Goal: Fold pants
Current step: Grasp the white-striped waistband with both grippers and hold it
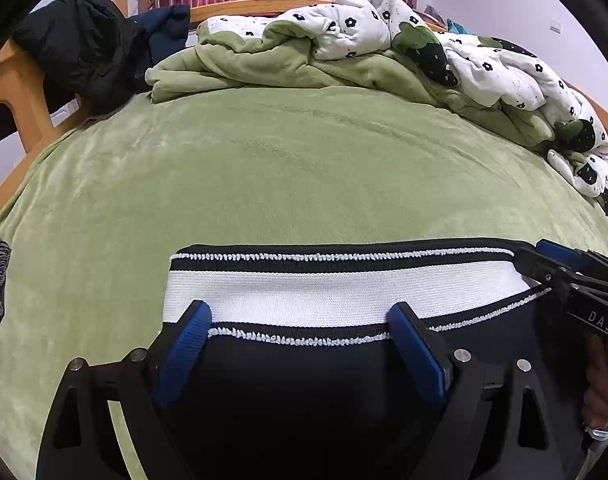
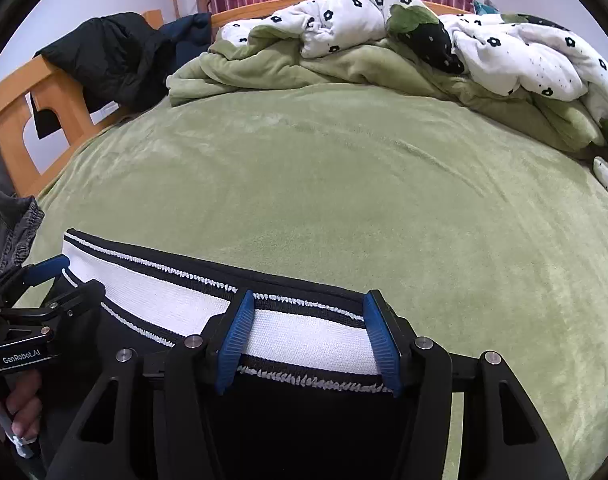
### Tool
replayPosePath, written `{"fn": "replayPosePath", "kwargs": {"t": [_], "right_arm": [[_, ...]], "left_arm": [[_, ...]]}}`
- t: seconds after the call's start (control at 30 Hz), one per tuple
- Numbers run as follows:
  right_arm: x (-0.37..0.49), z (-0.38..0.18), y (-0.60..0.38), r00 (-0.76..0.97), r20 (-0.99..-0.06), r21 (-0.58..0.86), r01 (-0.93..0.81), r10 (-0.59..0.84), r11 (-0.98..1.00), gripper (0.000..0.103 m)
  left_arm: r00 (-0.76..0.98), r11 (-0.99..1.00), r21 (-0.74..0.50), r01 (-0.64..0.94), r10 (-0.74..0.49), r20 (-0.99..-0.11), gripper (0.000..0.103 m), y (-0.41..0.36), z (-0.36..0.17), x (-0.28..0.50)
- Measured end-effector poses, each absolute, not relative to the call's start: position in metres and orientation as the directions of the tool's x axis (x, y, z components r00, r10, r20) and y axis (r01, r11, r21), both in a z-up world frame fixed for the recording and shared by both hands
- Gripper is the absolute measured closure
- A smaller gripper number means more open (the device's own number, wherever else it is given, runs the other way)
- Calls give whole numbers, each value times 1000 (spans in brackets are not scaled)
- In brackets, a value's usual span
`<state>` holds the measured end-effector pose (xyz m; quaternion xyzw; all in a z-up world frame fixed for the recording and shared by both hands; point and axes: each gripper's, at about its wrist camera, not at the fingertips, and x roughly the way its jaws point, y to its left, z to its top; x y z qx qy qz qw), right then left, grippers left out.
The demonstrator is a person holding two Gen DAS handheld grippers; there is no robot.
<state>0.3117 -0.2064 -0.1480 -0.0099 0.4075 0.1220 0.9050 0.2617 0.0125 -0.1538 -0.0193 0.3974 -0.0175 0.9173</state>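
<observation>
At the far left, a dark jacket [image 1: 84, 52] hangs over the wooden bed frame [image 1: 20, 92]. The black pants [image 1: 304, 380] lie flat at the near edge of the green bed [image 1: 284, 168], their white waistband [image 1: 324, 292] facing the far side. The left gripper [image 1: 300, 320] sits over the waistband's left part, fingers [image 1: 188, 344] spread wide, pressing on nothing. The right gripper [image 2: 308, 328] straddles the waistband's right end, fingers [image 2: 236, 336] released too. A flowered quilt [image 1: 484, 60] is heaped far right.
</observation>
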Motion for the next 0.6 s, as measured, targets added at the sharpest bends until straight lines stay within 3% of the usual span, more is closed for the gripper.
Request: {"fn": "replayPosePath", "kwargs": {"t": [0.4,0.6], "right_arm": [[311,-147,-205,648,-738,52,-226,190,973,45],[311,-148,-206,650,-743,38,-198,160,979,36]], "left_arm": [[684,998,-61,21,-59,-727,11,12,-154,261],[684,998,-60,21,-58,-727,10,12,-155,260]]}}
